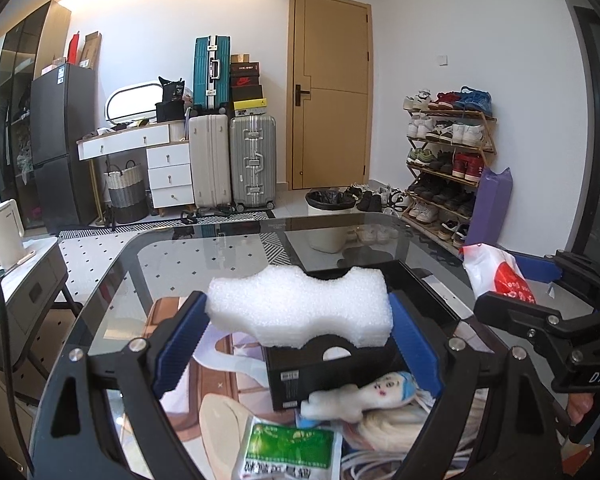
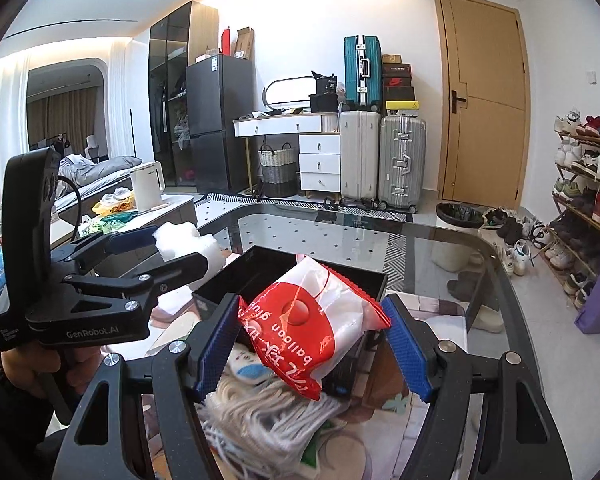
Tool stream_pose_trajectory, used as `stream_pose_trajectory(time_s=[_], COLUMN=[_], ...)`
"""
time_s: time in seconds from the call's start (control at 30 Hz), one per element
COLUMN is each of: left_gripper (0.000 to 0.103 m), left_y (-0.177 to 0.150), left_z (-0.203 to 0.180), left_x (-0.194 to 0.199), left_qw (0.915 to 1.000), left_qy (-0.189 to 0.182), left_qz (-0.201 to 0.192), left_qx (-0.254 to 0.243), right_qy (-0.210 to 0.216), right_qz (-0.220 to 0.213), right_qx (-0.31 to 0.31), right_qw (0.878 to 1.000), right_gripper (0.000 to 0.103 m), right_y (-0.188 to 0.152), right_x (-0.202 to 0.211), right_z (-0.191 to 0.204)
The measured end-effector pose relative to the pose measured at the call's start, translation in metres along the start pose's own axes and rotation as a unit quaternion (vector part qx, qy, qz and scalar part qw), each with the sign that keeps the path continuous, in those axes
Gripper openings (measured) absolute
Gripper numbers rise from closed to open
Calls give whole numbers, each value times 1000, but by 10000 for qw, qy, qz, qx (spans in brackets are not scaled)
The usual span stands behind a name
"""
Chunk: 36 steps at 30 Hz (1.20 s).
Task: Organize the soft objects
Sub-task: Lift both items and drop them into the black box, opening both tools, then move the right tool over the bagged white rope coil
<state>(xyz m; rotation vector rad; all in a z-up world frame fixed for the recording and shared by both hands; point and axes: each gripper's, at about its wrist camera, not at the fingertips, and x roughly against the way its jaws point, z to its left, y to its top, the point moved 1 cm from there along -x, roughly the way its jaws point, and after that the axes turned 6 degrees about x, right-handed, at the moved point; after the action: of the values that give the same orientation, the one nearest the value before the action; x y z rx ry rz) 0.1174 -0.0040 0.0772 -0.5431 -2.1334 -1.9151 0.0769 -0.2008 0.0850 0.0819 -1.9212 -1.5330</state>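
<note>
Clamped between the blue pads of the left gripper (image 1: pixel 300 344) is a white foam block (image 1: pixel 300 306), held off the glass table (image 1: pixel 228 248) with its wavy edges showing above and below the fingers. Below it, on the table, stands an open black box (image 1: pixel 336 372), and nearer the camera lie a small cloth doll (image 1: pixel 364 398) with a blue cap, a bundle of white cord (image 1: pixel 396 424) and a green-and-white packet (image 1: pixel 288 452).

Further right, the right gripper (image 2: pixel 312 340) grips a red-and-white plastic packet (image 2: pixel 312 320) printed with the word "balloon", both pads pressing its sides. That packet hangs over the near edge of the same black box (image 2: pixel 260 272), with the white cord (image 2: pixel 260 412) spread beneath it. From the right wrist view the left gripper (image 2: pixel 172 252) sits at the left with the foam block (image 2: pixel 184 242) between its fingers, a hand (image 2: pixel 32 372) wrapped around its handle.
</note>
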Motion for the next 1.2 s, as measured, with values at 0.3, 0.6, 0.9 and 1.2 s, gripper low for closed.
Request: stream_pose_trajectory(time_s=[0.3, 0.6, 0.9, 1.2], left_gripper=[89, 89, 89, 96], left_y=[1, 2, 1, -3], left_z=[5, 9, 9, 2], left_x=[-25, -48, -71, -80], left_qw=[9999, 9998, 9992, 9986], left_qy=[43, 77, 114, 92], left_qz=[66, 159, 377, 504], left_qx=[65, 51, 57, -154], right_qy=[26, 102, 221, 205], right_qz=[-138, 109, 344, 282], right_qx=[-29, -87, -45, -197], right_qw=[9999, 9998, 9992, 9992], right_gripper=[73, 73, 73, 89], right_y=[4, 7, 15, 14], right_x=[-30, -58, -81, -83], right_z=[-8, -20, -22, -27])
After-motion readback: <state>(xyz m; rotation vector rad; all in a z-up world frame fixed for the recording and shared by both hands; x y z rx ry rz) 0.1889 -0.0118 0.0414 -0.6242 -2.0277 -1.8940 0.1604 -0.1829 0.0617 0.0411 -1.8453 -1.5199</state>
